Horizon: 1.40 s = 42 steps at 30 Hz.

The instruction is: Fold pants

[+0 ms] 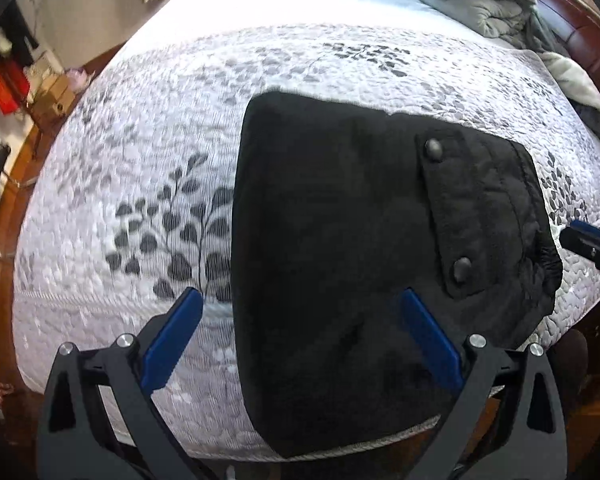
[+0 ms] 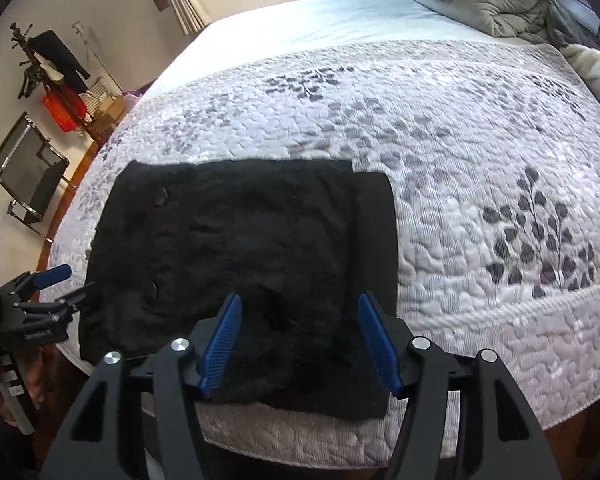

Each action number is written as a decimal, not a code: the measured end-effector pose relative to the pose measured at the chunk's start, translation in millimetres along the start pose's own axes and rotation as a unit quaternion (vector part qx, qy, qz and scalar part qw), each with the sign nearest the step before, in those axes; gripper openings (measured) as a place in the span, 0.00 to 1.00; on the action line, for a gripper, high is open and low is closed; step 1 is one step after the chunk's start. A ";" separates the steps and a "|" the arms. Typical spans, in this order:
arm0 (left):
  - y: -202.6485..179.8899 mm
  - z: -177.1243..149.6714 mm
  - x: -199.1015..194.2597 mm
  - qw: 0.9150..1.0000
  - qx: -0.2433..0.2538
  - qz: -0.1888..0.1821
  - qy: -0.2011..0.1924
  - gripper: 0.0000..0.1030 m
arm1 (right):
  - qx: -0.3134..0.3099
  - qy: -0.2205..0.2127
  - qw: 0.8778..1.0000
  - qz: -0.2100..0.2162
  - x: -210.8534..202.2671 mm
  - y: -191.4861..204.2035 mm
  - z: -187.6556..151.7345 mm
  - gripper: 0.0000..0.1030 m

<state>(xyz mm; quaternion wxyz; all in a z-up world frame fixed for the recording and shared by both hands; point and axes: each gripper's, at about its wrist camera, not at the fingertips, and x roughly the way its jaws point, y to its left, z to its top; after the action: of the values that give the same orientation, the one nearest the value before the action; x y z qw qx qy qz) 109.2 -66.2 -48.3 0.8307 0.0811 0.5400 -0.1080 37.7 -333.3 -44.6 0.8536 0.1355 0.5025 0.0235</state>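
Both grippers (image 1: 302, 306) (image 2: 300, 310) released (jaws apart) above folded black pants (image 2: 236, 264), long axis along quilt's (image 2: 480, 152) near edge.

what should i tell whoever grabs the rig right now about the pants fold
Left tool: open, holding nothing, above the near left part of the pants.
Right tool: open, nothing pinched, over the near edge of the pants.
Pants: black, lying as a compact folded rectangle on the quilted bedspread near the bed's front edge, pocket flap with two snaps facing up.
Done: folds appear made and the bundle released.
Left: probably only a check that edges line up; smooth or tidy if needed.
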 end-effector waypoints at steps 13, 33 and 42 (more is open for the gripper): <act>-11.4 62.6 25.1 1.000 -0.001 -0.012 -0.015 0.96 | 0.008 0.000 1.000 -0.002 33.7 -0.5 51.8 0.60; 9.5 58.8 46.8 0.999 -0.020 -0.037 0.024 0.97 | 0.015 0.019 1.000 -0.005 50.7 -9.0 47.4 0.61; 44.9 21.5 32.5 0.997 -0.059 -0.039 0.032 0.97 | 0.033 0.027 0.999 -0.018 35.4 -31.7 14.0 0.76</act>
<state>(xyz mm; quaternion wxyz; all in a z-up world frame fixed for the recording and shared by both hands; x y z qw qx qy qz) 152.9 -31.3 -68.5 0.8112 0.0141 0.5749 -0.1059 64.2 -360.5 -76.4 0.8351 0.1539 0.5281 -0.0052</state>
